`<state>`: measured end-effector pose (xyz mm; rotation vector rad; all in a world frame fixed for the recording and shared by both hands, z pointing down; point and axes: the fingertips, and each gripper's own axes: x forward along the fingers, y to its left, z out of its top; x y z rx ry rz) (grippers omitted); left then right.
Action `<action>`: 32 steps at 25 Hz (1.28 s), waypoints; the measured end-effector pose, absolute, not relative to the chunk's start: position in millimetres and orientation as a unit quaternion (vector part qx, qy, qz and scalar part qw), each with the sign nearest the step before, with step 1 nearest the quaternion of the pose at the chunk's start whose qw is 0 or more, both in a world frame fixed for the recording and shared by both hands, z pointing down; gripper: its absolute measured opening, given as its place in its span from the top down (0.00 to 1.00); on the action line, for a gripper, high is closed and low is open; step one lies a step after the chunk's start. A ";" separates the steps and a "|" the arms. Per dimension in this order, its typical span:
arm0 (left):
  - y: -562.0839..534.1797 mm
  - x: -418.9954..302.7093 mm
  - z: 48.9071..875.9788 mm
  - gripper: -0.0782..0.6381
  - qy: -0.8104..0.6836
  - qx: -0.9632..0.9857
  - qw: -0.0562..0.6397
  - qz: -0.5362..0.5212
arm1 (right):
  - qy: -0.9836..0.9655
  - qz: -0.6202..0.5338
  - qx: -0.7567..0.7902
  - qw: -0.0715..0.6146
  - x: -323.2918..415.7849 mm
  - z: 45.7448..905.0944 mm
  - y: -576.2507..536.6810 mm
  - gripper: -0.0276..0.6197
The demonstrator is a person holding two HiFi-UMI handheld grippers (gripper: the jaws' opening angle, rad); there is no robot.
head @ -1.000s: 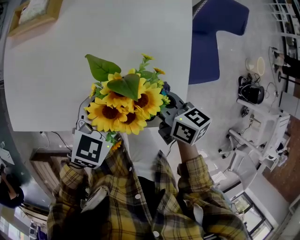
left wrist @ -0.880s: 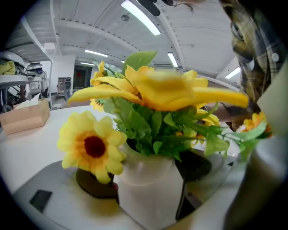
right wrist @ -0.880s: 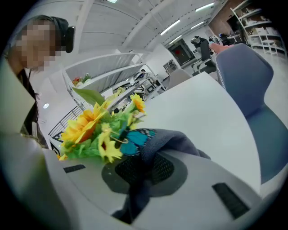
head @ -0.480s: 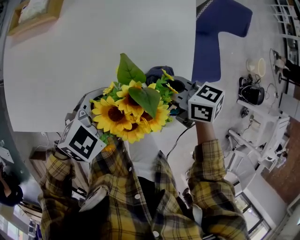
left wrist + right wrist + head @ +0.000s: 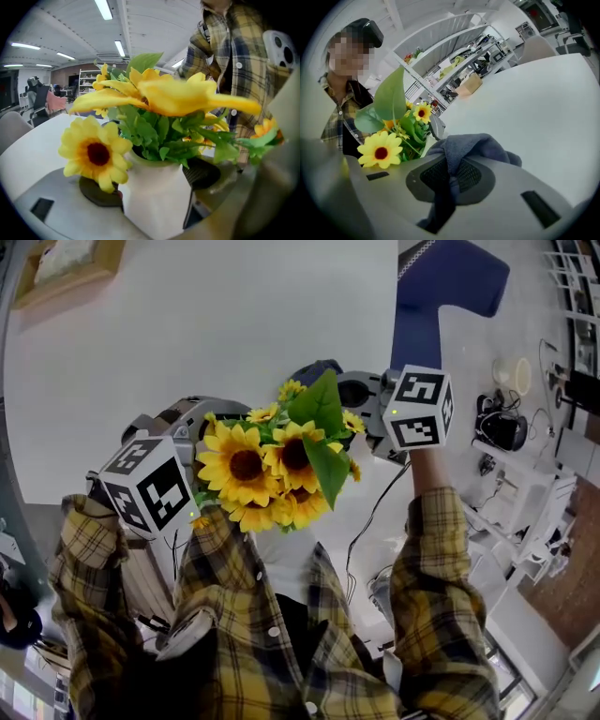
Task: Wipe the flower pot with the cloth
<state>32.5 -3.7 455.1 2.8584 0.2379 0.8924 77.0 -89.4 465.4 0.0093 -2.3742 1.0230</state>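
A bunch of artificial sunflowers [image 5: 272, 474] hides the pot in the head view, just past the table's near edge. In the left gripper view the white flower pot [image 5: 157, 199] sits between the two dark pads [image 5: 93, 192], and my left gripper [image 5: 150, 187] is shut on it. Its marker cube [image 5: 150, 488] shows left of the flowers. My right gripper [image 5: 450, 176] is shut on a blue-grey cloth [image 5: 464, 147], which bunches over the jaws. In the head view the cloth [image 5: 314, 373] lies just behind the flowers, beside my right gripper [image 5: 361, 390].
The white table [image 5: 187, 324] spreads out behind the flowers, with a wooden frame [image 5: 66, 268] at its far left corner. A blue chair [image 5: 441, 296] stands at the right. A person's plaid shirt [image 5: 262, 634] fills the near side. A cable [image 5: 370, 512] hangs below the right gripper.
The bouquet has turned, its big leaf swinging from left to right. The left cube rolled and slid left; the right gripper moved up and right, and the cloth came into view behind the flowers.
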 end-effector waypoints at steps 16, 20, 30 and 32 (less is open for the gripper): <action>13.0 -23.8 472.1 0.31 -0.237 0.899 0.233 0.286 | -0.885 0.384 0.107 0.239 86.8 465.7 -79.1 0.93; 22.5 -8.1 467.7 0.31 -0.306 0.881 0.272 0.239 | -0.881 0.392 0.153 0.219 99.5 467.8 -59.5 0.93; 40.6 6.7 448.6 0.27 -0.351 0.884 0.250 0.181 | -0.859 0.415 0.243 0.173 89.0 459.9 18.0 0.93; 34.9 15.5 447.1 0.25 -0.354 0.884 0.247 0.177 | -0.857 0.418 0.253 0.162 96.0 460.1 21.2 0.93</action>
